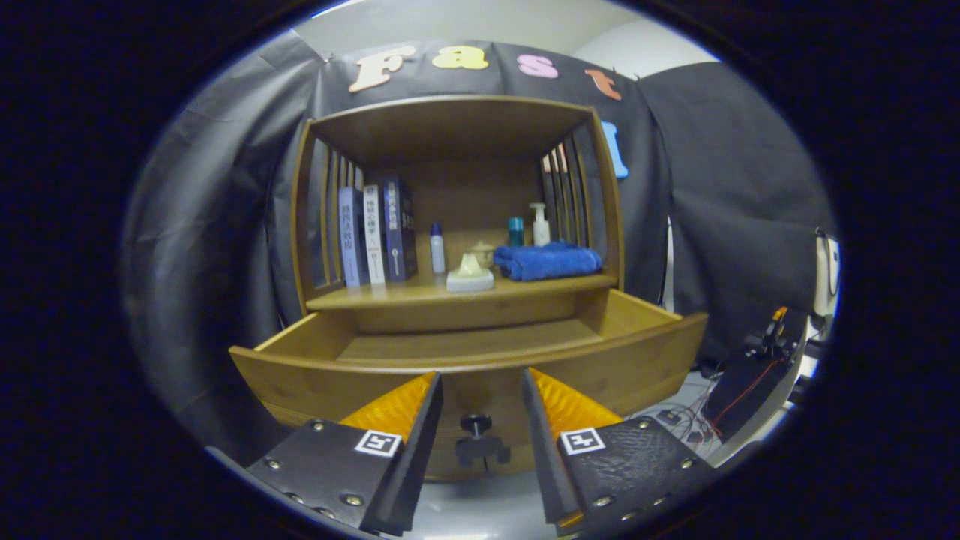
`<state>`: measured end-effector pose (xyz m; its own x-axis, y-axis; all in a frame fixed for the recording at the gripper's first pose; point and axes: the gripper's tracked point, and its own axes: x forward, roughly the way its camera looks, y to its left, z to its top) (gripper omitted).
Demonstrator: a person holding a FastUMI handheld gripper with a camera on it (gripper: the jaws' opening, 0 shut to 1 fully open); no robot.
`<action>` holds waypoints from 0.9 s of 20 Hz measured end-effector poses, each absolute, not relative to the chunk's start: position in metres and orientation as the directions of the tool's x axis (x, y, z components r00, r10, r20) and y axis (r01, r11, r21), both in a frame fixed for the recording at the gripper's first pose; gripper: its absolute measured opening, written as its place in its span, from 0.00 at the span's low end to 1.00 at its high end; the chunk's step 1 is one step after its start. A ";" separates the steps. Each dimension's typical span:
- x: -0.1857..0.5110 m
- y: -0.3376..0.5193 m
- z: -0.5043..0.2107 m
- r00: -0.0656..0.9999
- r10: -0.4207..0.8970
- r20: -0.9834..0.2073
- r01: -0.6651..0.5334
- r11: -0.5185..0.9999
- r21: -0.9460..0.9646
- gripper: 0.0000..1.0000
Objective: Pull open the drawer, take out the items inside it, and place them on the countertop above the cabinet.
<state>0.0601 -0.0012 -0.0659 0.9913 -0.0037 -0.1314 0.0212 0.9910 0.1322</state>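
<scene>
A wooden cabinet stands ahead with its drawer [645, 352] pulled out toward me. The drawer's inside bottom shows bare wood as far as I can see; its nearest part is hidden behind the front panel. A small dark knob [475, 425] sits on the drawer front, between my fingers and just beyond them. My gripper [481, 379] is open, its fingertips close to the drawer front, nothing held. On the countertop [390, 294] above the drawer lie a folded blue towel [547, 260] and a white lidded item [470, 275].
Three books [375, 232] stand at the countertop's left. Small bottles [437, 247] and a pump dispenser [539, 223] stand toward the back. Slatted side walls and a top board enclose the shelf. Cables and equipment [750, 375] lie on the floor to the right.
</scene>
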 end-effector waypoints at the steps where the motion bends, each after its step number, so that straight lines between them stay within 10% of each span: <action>1: 0.066 0.002 -0.069 0.990 0.011 -0.143 0.007 0.992 0.124 0.68; 5: 0.076 0.004 -0.071 0.989 0.025 -0.144 -0.006 0.991 0.130 0.91; 18: 0.152 0.012 -0.061 0.985 0.103 -0.137 -0.073 0.975 0.211 0.94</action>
